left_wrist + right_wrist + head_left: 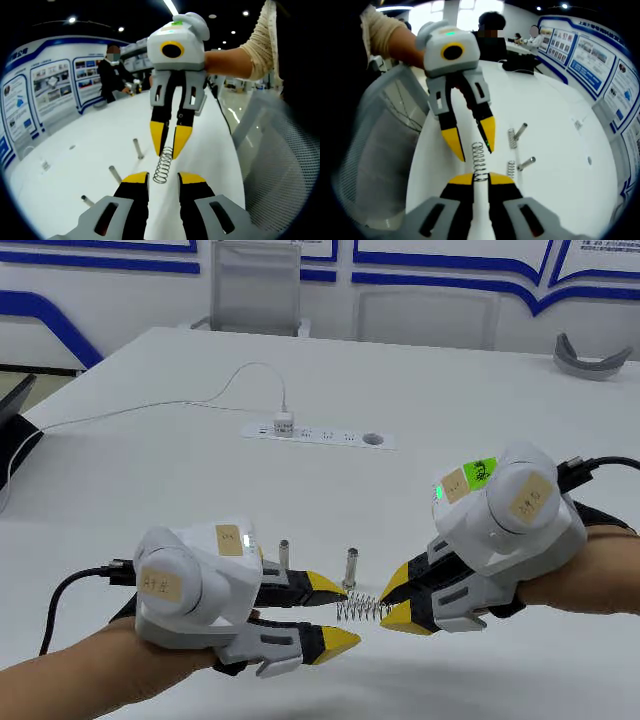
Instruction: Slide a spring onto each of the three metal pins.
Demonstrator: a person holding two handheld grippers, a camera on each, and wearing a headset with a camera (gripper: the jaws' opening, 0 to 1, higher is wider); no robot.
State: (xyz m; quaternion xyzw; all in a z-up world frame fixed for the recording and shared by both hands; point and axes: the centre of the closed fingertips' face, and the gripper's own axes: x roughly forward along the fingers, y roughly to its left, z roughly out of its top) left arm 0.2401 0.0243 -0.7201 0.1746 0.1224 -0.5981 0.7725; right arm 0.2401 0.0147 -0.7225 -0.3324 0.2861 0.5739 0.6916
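A steel spring point(362, 608) hangs level just above the white table point(450, 400). My right gripper point(398, 602) is shut on one end of it. The spring's other end reaches between the yellow tips of my left gripper point(335, 612), which stands open. Two upright metal pins point(284, 555) point(351, 565) stand just behind the grippers. The left gripper view looks along the spring point(163, 165) at the right gripper point(169, 145), with three pins point(138, 148) point(115, 174) point(86, 200) to the left. In the right gripper view, two small springs point(512, 138) point(510, 168) lie by two pins point(520, 131) point(526, 163).
A white power strip point(318, 433) with a plugged charger and cable lies mid-table. A grey chair point(255, 285) stands at the far edge. A grey curved band point(595, 360) rests at far right. A mesh chair back point(280, 165) is close by. A person point(114, 70) stands across the table.
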